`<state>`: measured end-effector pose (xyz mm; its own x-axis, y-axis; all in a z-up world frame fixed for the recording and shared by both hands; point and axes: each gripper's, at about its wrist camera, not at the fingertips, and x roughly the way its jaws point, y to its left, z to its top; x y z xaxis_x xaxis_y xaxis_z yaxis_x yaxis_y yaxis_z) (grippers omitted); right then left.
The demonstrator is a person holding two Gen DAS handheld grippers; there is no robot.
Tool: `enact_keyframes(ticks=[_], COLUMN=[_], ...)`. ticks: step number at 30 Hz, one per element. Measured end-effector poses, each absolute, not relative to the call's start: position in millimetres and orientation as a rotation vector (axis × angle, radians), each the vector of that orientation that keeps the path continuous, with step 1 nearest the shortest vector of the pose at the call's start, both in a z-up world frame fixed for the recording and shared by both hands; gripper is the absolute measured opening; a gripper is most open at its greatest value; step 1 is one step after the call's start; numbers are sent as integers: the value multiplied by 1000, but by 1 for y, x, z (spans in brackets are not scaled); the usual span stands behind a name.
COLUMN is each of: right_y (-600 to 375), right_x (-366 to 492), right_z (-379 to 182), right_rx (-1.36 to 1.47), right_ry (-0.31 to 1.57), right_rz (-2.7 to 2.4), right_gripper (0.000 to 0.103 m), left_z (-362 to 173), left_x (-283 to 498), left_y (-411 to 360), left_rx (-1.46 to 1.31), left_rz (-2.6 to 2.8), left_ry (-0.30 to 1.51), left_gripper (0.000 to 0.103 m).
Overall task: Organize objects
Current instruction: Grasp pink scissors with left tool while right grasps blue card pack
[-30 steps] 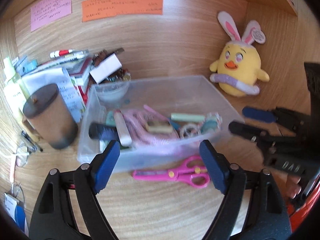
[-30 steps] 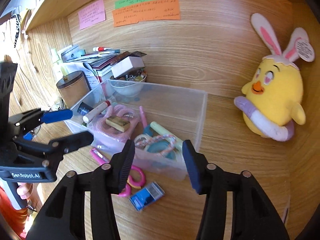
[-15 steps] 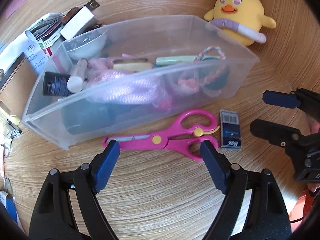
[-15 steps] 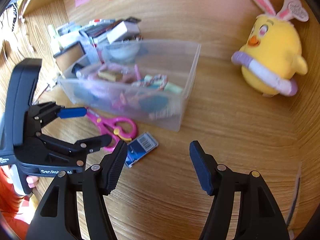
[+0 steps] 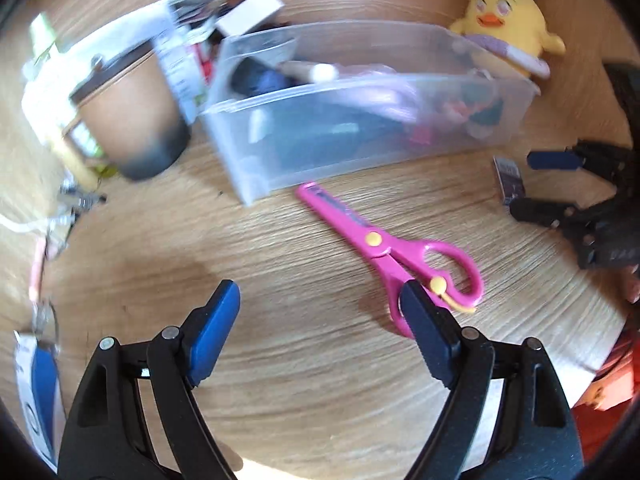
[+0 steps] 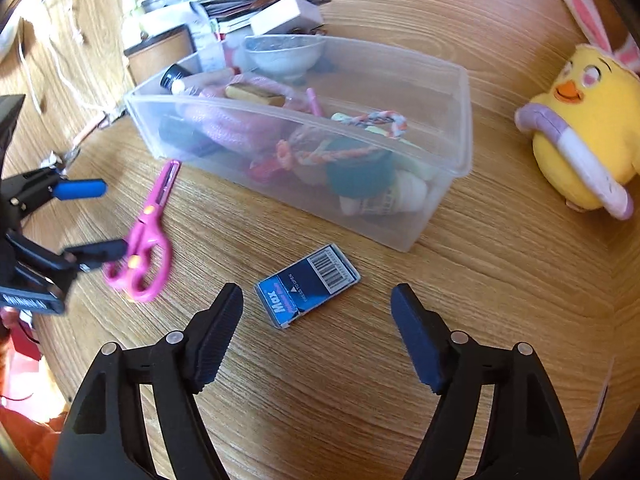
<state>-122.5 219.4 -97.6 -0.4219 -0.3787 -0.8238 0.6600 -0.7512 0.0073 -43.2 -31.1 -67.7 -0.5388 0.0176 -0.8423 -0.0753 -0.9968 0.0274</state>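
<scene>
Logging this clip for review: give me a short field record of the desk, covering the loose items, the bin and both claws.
surface: wooden desk
bin: clear plastic bin, holding mixed small items
loose item 1: pink scissors, lying on the desk in front of the bin
loose item 2: blue Max box, flat on the desk, barcode up
left claw: open, empty, near the scissors' handles
right claw: open, empty, by the box
bystander: yellow chick plush

Motion blur smears the clear plastic bin and its contents in the left wrist view, leaving the items inside unreadable. The left gripper's finger covers one handle loop of the pink scissors. The frame edge crops the plush chick's ears.
</scene>
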Motion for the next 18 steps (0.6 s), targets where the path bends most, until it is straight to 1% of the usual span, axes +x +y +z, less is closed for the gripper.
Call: enact_keyframes(ticks=[3, 10, 14, 15, 16, 18], right_y=[213, 210, 208, 208, 208, 210], right_x=[-128, -134, -128, -127, -126, -124], right_z=[-101, -104, -102, -101, -101, -101], right_rx=[1158, 1148, 1119, 1116, 1113, 1109], right_ry=[461, 460, 472, 474, 477, 473], right_rz=[-2172, -2176, -2156, -2152, -2154, -2161], right_gripper=[74, 73, 53, 50, 50, 50], left_z=[-64, -69, -72, -71, -71, -71], left_x=[-47, -71, -82, -83, -83, -82], left_y=[-37, -12, -3, -1, 0, 6], left_rx=[-1485, -1503, -1490, -1479, -1470, -1448], left_rz=[2681, 2621, 2618, 2610, 2604, 2602], left_ry=[-22, -60, -43, -50, -50, -24], left_gripper=[83, 83, 83, 83, 83, 78])
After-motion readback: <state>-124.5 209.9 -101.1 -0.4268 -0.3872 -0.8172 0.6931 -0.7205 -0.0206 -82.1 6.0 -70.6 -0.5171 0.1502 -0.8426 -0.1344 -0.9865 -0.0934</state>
